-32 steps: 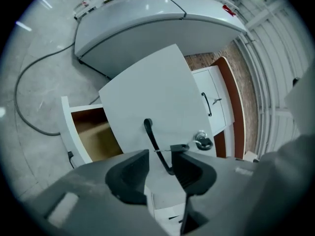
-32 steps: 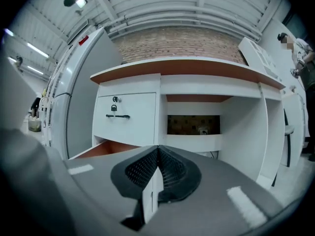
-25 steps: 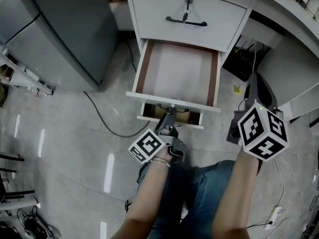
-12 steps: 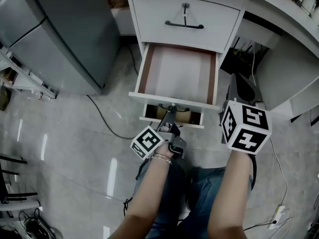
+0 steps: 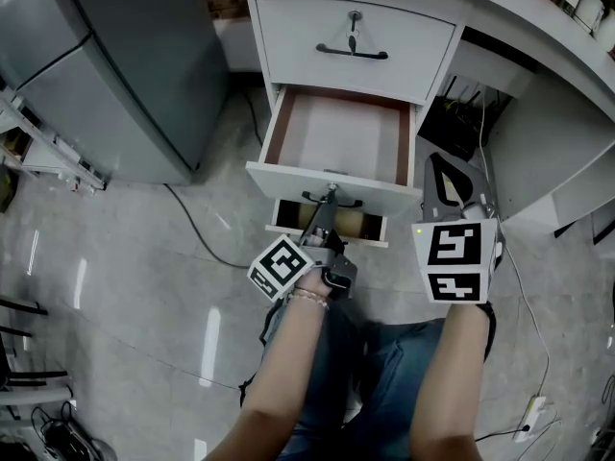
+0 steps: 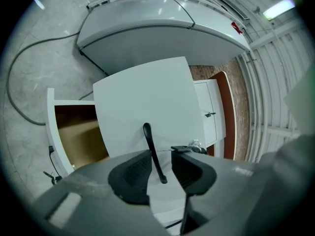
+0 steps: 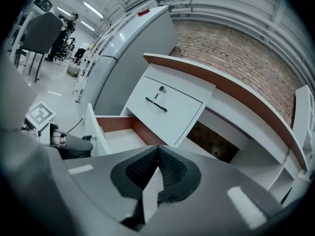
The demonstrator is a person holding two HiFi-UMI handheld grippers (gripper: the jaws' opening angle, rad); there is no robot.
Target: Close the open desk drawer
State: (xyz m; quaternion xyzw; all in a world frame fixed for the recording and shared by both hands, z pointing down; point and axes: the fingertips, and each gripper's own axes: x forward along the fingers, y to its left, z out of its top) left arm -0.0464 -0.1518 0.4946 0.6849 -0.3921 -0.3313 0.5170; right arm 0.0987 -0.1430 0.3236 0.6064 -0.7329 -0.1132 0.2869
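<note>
While the open drawer (image 5: 336, 137) stood pulled out toward the near side, under the closed upper drawer (image 5: 288, 36) of the desk, I judged the task barely begun. The drawer's bare floor was exposed for most of its depth, so nearly the whole closing stroke was left.

The left gripper (image 6: 160, 167) was positioned at the drawer front, jaws apart, with the black handle (image 6: 150, 141) running between the pads. I saw a gap on either side of the handle, so I read this as released, not a grip. The right gripper (image 7: 156, 168) was held off to the right, clear of the desk, jaws clenched together on nothing.

Remaining step, in my judgement: push the front panel away until it sits flush with the upper drawer.

I found no readable brand or text. The marker cubes (image 5: 456, 257) carried square patterns only. A small red label on the grey cabinet (image 6: 162, 33) was too small to read.
</note>
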